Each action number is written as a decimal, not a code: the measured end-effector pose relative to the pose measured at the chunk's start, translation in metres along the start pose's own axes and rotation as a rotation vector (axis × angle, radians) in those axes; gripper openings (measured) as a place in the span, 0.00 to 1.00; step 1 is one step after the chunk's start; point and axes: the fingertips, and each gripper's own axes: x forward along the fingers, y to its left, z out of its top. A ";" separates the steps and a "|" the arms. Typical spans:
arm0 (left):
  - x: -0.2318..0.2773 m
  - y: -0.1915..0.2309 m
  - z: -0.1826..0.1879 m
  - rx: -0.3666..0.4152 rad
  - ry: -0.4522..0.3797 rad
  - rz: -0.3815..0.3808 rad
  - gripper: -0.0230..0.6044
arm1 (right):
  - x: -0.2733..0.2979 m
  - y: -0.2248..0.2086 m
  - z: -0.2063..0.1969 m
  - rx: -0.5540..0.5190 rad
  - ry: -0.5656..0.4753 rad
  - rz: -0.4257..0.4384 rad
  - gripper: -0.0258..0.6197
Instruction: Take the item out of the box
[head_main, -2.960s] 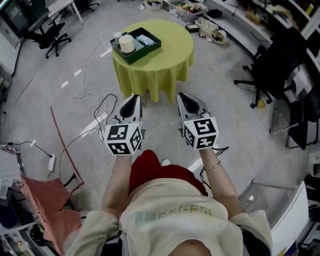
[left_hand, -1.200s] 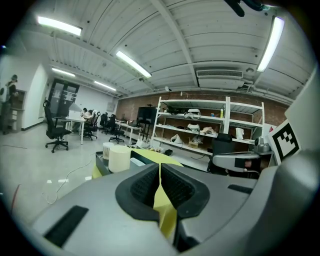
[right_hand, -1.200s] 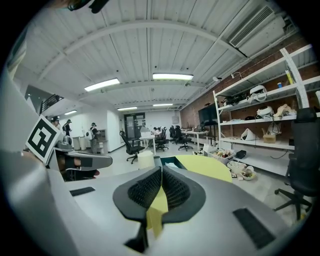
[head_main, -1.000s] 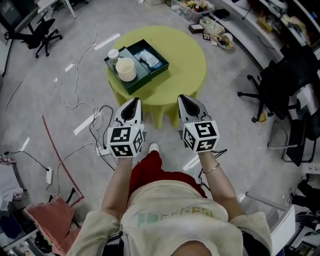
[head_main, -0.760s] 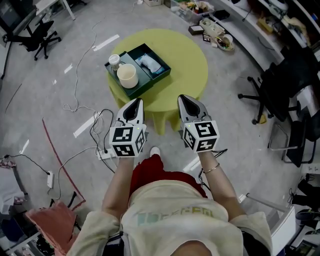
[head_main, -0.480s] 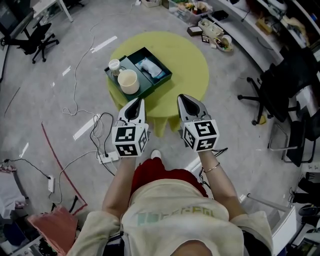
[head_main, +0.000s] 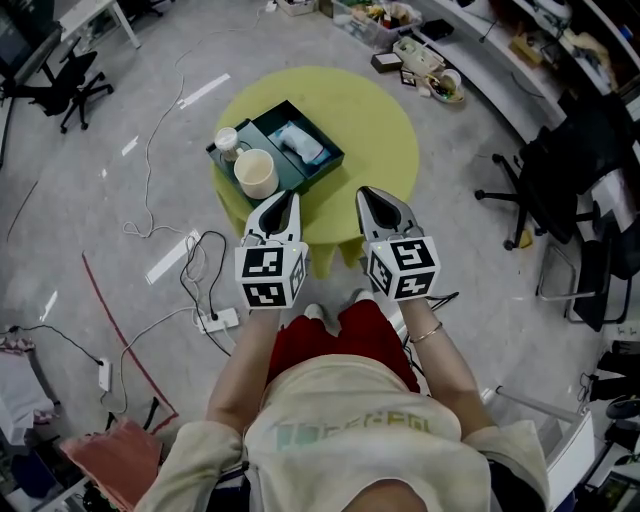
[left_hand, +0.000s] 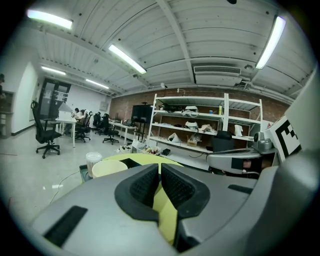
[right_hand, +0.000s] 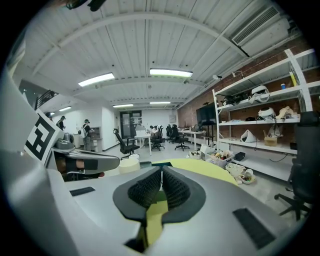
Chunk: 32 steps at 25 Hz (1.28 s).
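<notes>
Left gripper (head_main: 287, 197) hangs at the yellow bench's (head_main: 375, 110) near edge, fingers closed on nothing. Just ahead sits the box (head_main: 320, 168), packet (head_main: 297, 143) inside beside a cup (head_main: 256, 173). Right gripper (head_main: 366, 193) is likewise closed and empty.

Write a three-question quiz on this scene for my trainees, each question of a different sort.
1. True or false: the left gripper holds the cup.
2. The box stands on: A the floor; B the table; C a chair.
3. Fill in: the right gripper has its jaws ____.
Key: 1 false; 2 B; 3 shut.
</notes>
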 end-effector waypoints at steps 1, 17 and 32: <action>0.003 -0.001 0.001 -0.002 0.000 0.003 0.08 | 0.002 -0.002 0.001 -0.002 0.001 0.004 0.10; 0.094 0.000 0.008 -0.064 0.048 0.161 0.09 | 0.086 -0.072 0.018 -0.025 0.035 0.181 0.10; 0.191 0.023 0.006 -0.148 0.124 0.353 0.20 | 0.175 -0.133 0.026 -0.074 0.094 0.373 0.10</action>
